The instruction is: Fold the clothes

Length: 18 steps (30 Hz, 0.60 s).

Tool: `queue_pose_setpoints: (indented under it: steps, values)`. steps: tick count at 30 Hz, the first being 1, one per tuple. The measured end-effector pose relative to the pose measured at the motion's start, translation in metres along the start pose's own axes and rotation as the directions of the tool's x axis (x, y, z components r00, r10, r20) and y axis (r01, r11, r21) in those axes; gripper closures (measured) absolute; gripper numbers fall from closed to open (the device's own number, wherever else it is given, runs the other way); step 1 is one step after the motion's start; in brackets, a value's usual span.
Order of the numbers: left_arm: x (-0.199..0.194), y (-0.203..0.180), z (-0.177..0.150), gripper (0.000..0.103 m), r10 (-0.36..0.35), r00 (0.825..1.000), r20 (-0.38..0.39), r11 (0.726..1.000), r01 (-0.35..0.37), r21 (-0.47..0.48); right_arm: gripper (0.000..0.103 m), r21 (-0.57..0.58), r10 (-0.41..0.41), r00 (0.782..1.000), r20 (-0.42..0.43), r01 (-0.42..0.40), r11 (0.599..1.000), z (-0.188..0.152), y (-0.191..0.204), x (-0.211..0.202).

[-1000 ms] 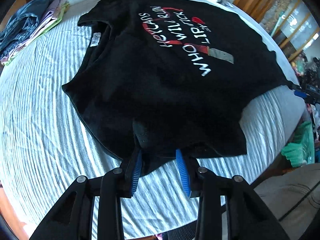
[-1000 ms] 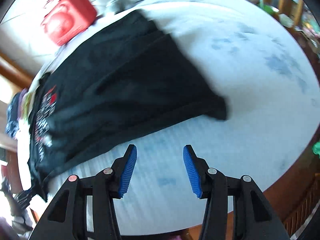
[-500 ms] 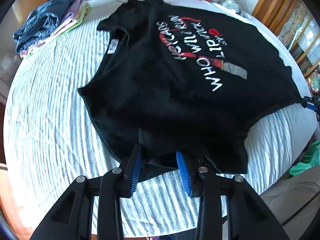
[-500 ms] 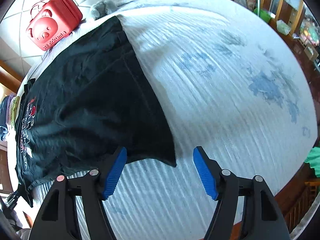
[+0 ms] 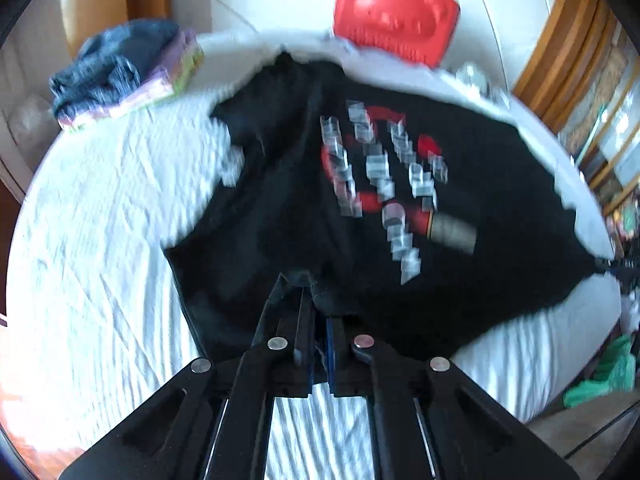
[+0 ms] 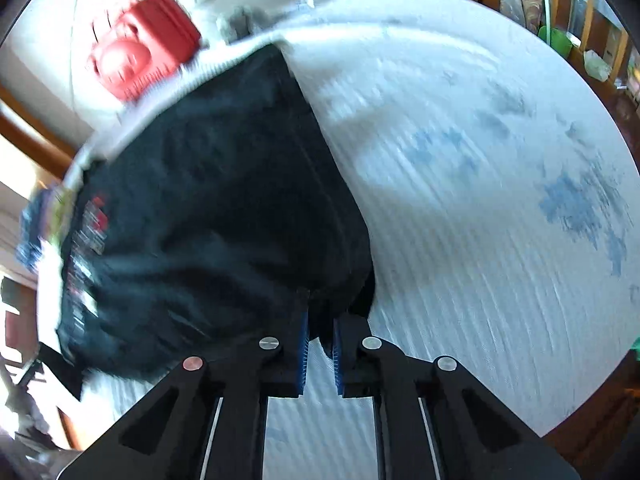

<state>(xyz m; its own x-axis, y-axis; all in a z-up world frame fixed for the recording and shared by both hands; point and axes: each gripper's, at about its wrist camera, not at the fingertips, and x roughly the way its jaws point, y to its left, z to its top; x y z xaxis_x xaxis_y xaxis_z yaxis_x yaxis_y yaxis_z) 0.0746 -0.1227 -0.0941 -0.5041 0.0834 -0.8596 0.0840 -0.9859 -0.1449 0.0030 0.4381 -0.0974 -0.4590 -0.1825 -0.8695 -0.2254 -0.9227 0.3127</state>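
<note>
A black T-shirt (image 5: 304,208) with white and red lettering lies spread on a white striped bed (image 5: 100,248). My left gripper (image 5: 318,320) is shut on the shirt's near edge, with cloth bunched between the blue pads. In the right wrist view the same black T-shirt (image 6: 208,216) fills the left half, and my right gripper (image 6: 320,332) is shut on its near corner. The far tip of the right gripper shows at the shirt's right corner in the left wrist view (image 5: 616,268). Both views are motion-blurred.
A red case (image 5: 394,16) stands at the head of the bed by the white wall, and it also shows in the right wrist view (image 6: 140,48). A stack of folded clothes (image 5: 124,76) lies at the far left. Wooden furniture (image 5: 580,60) lines the right side. Green bag (image 5: 604,376) by the bed.
Both grippers have closed: the left one onto the shirt's near edge, the right one onto the near corner it had straddled. Both have lifted, and the cloth rises with them.
</note>
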Motion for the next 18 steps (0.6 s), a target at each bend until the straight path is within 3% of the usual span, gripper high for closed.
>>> queue_pose_setpoints:
  steps: [6, 9, 13, 14, 15, 16, 17, 18]
  values:
    - [-0.010, 0.011, 0.062, 0.101, 0.001, 0.994, 0.105, 0.996, 0.008, -0.084, 0.094, 0.003, 0.095, 0.991, 0.094, -0.096, 0.995, 0.057, 0.010, -0.013]
    - [0.004, 0.020, 0.097, 0.101, 0.016, 0.994, 0.110, 0.994, -0.003, -0.113, 0.094, -0.017, 0.111, 0.989, 0.098, -0.109, 0.994, 0.100, 0.019, 0.006]
    - [0.015, 0.028, 0.107, 0.099, 0.044, 0.996, 0.075, 0.992, -0.035, -0.123, 0.092, -0.058, 0.086, 0.995, 0.052, -0.083, 0.995, 0.152, 0.039, 0.051]
    - [0.018, 0.030, 0.109, 0.094, 0.052, 0.996, 0.067, 0.991, -0.043, -0.125, 0.087, -0.067, 0.067, 0.997, 0.032, -0.065, 0.996, 0.161, 0.043, 0.064]
    - [0.020, 0.032, 0.111, 0.079, 0.059, 0.997, 0.058, 0.991, -0.051, -0.127, 0.070, -0.072, 0.042, 0.999, 0.014, -0.041, 0.997, 0.169, 0.045, 0.075]
    - [0.023, 0.034, 0.114, 0.071, 0.066, 0.997, 0.050, 0.990, -0.059, -0.129, 0.053, -0.071, 0.020, 1.000, 0.003, -0.019, 0.997, 0.173, 0.044, 0.081]
    - [0.026, 0.036, 0.116, 0.056, 0.073, 0.997, 0.041, 0.989, -0.067, -0.131, 0.051, -0.066, 0.006, 1.000, 0.000, -0.006, 0.998, 0.175, 0.042, 0.084]
    - [0.028, 0.038, 0.119, 0.050, 0.080, 0.996, 0.032, 0.988, -0.075, -0.133, 0.050, -0.058, -0.003, 1.000, 0.004, 0.003, 0.998, 0.175, 0.038, 0.084]
